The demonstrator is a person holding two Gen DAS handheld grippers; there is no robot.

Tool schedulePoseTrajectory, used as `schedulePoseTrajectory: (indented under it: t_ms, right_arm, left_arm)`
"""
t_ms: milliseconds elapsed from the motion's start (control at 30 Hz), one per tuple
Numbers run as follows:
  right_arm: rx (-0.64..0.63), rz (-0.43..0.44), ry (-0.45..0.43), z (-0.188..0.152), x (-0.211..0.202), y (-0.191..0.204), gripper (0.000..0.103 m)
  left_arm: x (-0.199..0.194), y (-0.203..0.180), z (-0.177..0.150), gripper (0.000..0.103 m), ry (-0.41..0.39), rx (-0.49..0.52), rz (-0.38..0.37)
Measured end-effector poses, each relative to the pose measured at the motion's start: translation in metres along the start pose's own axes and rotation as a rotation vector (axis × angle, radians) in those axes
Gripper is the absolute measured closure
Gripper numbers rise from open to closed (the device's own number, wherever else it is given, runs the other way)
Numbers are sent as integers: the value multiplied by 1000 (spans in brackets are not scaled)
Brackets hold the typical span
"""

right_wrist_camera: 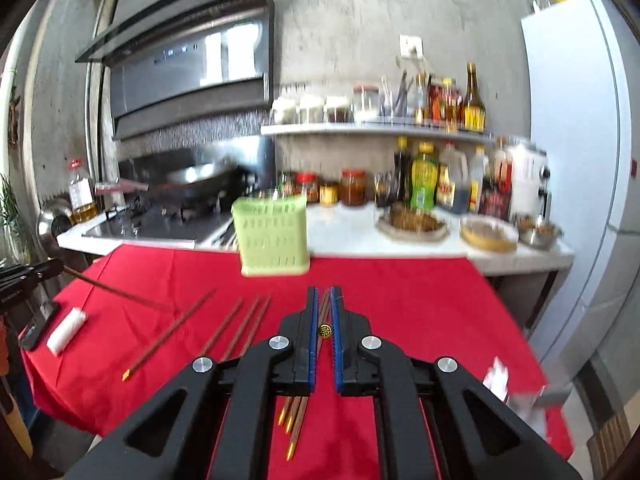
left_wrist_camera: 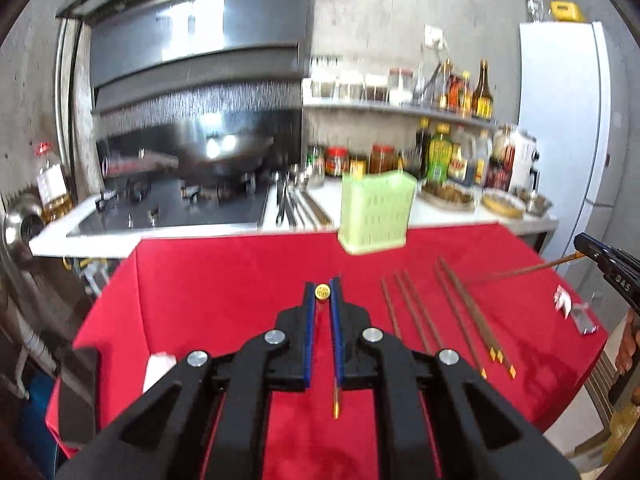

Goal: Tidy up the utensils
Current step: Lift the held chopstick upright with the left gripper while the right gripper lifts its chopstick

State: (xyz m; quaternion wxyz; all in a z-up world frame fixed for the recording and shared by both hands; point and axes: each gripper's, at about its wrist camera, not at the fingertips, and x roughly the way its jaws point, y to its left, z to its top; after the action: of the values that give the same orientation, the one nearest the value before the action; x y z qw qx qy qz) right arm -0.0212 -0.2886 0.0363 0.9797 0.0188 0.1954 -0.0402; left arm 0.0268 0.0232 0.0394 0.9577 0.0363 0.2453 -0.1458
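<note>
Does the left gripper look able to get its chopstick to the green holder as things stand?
Probably yes: the left gripper is shut on a chopstick, and only bare red cloth lies before the green holder.

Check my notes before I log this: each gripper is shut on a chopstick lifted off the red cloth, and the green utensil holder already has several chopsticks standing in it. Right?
Not quite. Both wrist views show the green utensil holder with no chopsticks in it. The rest holds: the left gripper and right gripper are each shut on a chopstick above the red cloth.
</note>
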Motion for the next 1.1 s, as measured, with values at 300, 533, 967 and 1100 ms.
schedulePoseTrajectory:
  t_ms: [300, 533, 967, 1100]
  right_arm:
    - [7, -1, -47, 54, 14, -15, 103]
    - [-35, -3, -12, 56, 37, -9, 103]
    - [-83, 23, 520, -111, 41, -8, 78]
    - [-18, 17, 515, -139, 5, -11, 78]
  left_arm:
    - [8, 14, 45, 96, -7, -5, -31]
    - [8, 25, 49, 96, 84, 3, -55]
    - [9, 10, 19, 96, 37, 25, -30]
    - [6, 4, 16, 96, 33, 34, -32]
